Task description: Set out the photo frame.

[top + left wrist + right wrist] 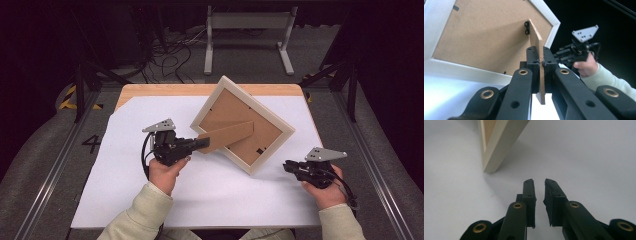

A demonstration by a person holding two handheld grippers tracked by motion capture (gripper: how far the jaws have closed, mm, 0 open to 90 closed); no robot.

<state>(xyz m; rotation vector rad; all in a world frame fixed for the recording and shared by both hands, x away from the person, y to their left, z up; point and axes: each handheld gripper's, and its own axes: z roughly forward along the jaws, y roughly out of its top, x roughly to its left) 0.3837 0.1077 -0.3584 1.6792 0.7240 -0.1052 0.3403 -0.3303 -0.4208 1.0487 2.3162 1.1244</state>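
Note:
A white-rimmed picture frame [272,150] sits back side up on the white sheet [200,200], showing its brown backing [486,37]. A brown cardboard stand [227,136] is hinged to that backing and sticks out toward the left. My left gripper [202,144] is shut on the stand's free end, the thin board [537,42] pinched edge-on between the pads. My right gripper [286,165] stands open just right of the frame's near corner [496,145], which rests on the sheet. Nothing is between its jaws [539,182].
The sheet covers most of a wooden table [165,90]. Beyond the far edge are a grey metal stand [247,35] and loose cables [170,60] on the floor. Rails [55,165] run along both sides of the table.

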